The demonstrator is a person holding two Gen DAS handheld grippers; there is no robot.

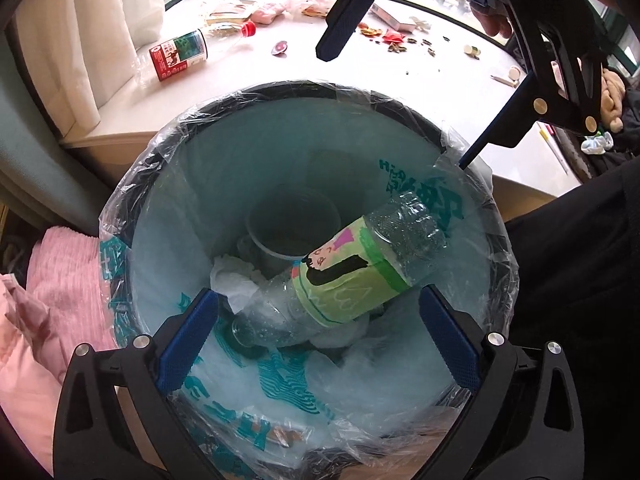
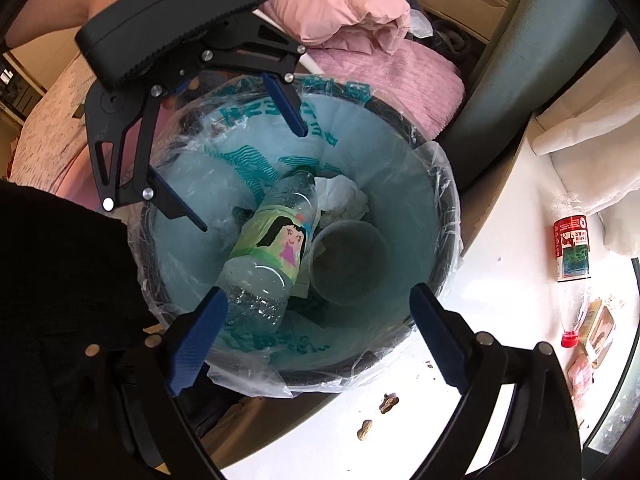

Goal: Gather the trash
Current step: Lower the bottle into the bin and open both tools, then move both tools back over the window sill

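A round trash bin (image 1: pixel 472 148) lined with a teal plastic bag stands beside a white table (image 1: pixel 360 68). Inside lie a clear bottle with a green drawn label (image 1: pixel 360 276), a plastic cup (image 1: pixel 292 228) and crumpled white tissue (image 1: pixel 236 284). The bin (image 2: pixel 440 280), bottle (image 2: pixel 276 240) and cup (image 2: pixel 348 264) also show in the right wrist view. My left gripper (image 1: pixel 316 344) is open and empty above the bin. My right gripper (image 2: pixel 320 340) is open and empty over the bin's opposite side; it shows in the left wrist view (image 1: pixel 396 108). A red-labelled bottle (image 1: pixel 182 54) lies on the table.
Wrappers, peels and crumbs (image 1: pixel 396 36) litter the table. Peanuts (image 2: pixel 388 404) lie near its edge, with packets (image 2: pixel 596 332) beside the red-labelled bottle (image 2: pixel 572 256). Pink bedding (image 1: pixel 52 300) sits left of the bin. A white curtain (image 1: pixel 80 40) hangs by the window.
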